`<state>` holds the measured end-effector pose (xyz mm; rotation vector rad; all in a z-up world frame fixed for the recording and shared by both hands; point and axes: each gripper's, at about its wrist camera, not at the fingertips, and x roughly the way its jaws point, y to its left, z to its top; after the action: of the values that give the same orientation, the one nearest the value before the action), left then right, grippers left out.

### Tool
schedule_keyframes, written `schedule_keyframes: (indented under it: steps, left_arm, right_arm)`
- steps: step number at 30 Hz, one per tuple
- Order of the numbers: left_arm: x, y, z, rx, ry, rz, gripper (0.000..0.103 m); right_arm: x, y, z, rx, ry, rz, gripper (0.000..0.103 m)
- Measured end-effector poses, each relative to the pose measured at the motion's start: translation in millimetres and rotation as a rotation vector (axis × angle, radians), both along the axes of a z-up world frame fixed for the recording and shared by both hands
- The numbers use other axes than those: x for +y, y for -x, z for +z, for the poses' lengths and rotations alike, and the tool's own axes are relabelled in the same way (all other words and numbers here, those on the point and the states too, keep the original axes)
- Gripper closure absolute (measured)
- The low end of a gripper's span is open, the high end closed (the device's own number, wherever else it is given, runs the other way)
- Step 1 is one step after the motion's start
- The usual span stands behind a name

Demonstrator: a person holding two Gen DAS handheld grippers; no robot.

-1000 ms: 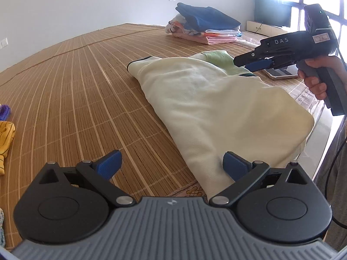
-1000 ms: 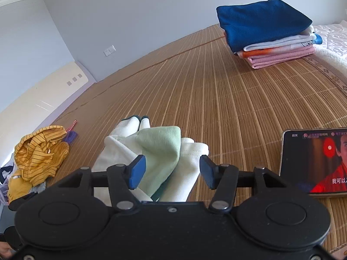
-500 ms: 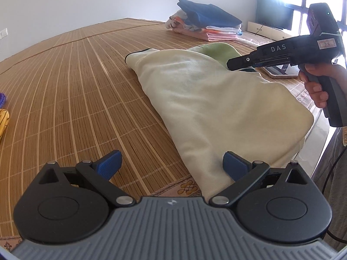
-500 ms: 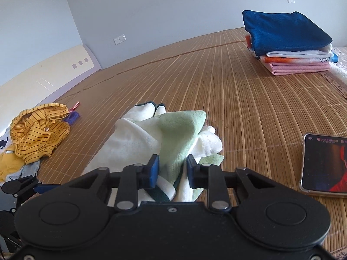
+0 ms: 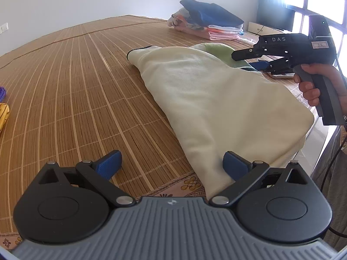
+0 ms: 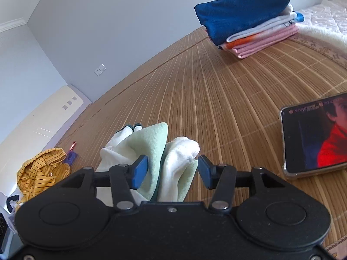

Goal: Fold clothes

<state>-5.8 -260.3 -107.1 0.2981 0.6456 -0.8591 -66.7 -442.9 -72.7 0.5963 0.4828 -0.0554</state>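
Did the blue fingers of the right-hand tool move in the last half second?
Yes. The right gripper has opened: its fingers, pinched close on the green-and-cream garment before, now stand wide on either side of the bunched cloth.

Legible markings, listed relative to the right tongs (image 5: 261,64):

1. "DAS": pale capital letters on the black side of the housing, just above the fingers, seen from the left wrist view.
2. White sticker label (image 5: 319,44) on the same housing, behind the "DAS" letters toward the handle; handwritten marks, too small to read.
3. Phone (image 6: 315,134) to the right of the tongs; small characters along the screen's top edge, not legible.
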Motion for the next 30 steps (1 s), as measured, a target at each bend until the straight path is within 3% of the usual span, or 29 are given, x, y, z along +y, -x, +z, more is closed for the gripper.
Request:
schedule_keyframes:
  steps: [2, 4, 7, 9, 13, 18, 24, 30]
  left_arm:
    - [1, 0, -1, 0.004, 0.004, 0.002, 0.001]
    - [2, -1, -1, 0.01, 0.008, 0.004, 0.001]
    - [4, -1, -2, 0.017, 0.014, 0.008, 0.001]
    - [4, 0, 0, 0.015, 0.009, 0.011, 0.001]
    - [2, 8, 6, -0.022, -0.009, -0.007, 0.001]
    - [1, 22, 20, -0.079, -0.007, -0.043, 0.001]
    - [-2, 31, 28, -0.13, -0.023, -0.067, 0.001]
    - [2, 34, 24, -0.11, -0.057, -0.097, 0.001]
  right_arm:
    - [1, -6, -2, -0.008, -0.002, 0.016, 0.048]
    - [1, -13, -3, -0.012, -0.011, 0.039, 0.056]
    - [-1, -17, -3, -0.033, -0.034, 0.051, 0.052]
    - [-1, -9, 2, -0.029, -0.035, 0.044, 0.043]
    - [5, 30, 17, -0.018, -0.005, 0.096, 0.041]
    - [24, 72, 7, -0.005, -0.066, 0.209, 0.041]
    - [55, 88, 0, 0.027, -0.04, 0.247, 0.048]
    - [63, 100, 2, 0.037, -0.026, 0.307, 0.049]
